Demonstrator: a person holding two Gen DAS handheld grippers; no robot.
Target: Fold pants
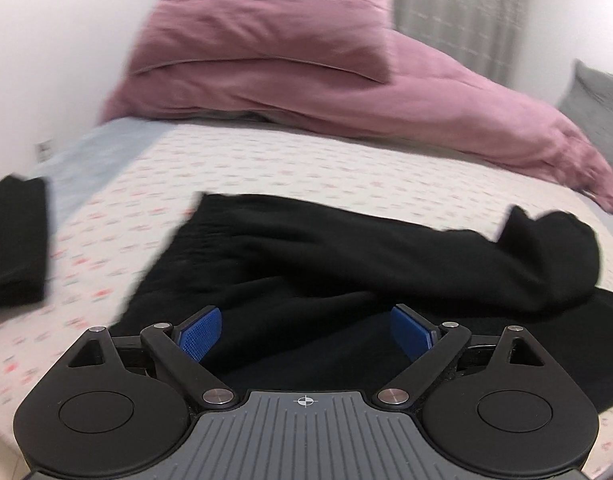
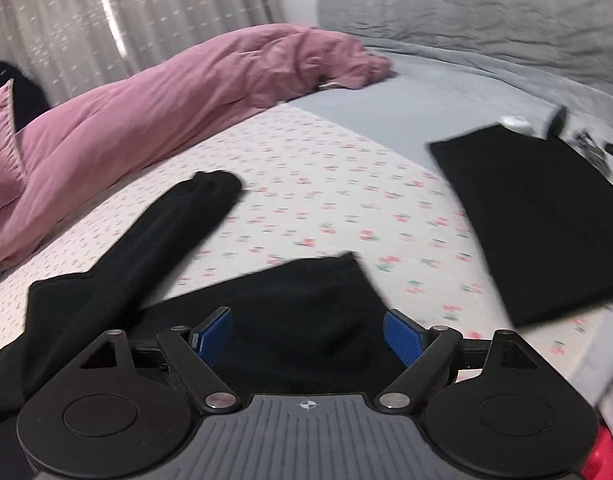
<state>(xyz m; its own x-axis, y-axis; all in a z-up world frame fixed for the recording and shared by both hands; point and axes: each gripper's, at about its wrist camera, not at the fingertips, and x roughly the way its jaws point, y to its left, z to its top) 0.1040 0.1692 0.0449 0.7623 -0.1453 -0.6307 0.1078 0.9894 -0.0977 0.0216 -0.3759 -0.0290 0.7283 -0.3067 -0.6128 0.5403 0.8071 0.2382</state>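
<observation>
Left tool (image 1: 305, 332): jaws spread wide, nothing between the blue pads, hanging above the pants.
Right tool (image 2: 306, 334): jaws also wide apart, gripping nothing, over black cloth.
Pants (image 1: 346, 264): black, lying rumpled on the bed (image 1: 306, 160), one leg end (image 2: 210, 188) reaching toward the pink duvet (image 1: 386, 108).
Open room: bare flowered sheet (image 2: 326, 200) beyond the pants.
Edges: a folded black garment (image 2: 538, 220) lies well apart; another (image 1: 14, 240) sits at the left view's edge.
Pillow (image 1: 266, 20): pink, against the wall.
</observation>
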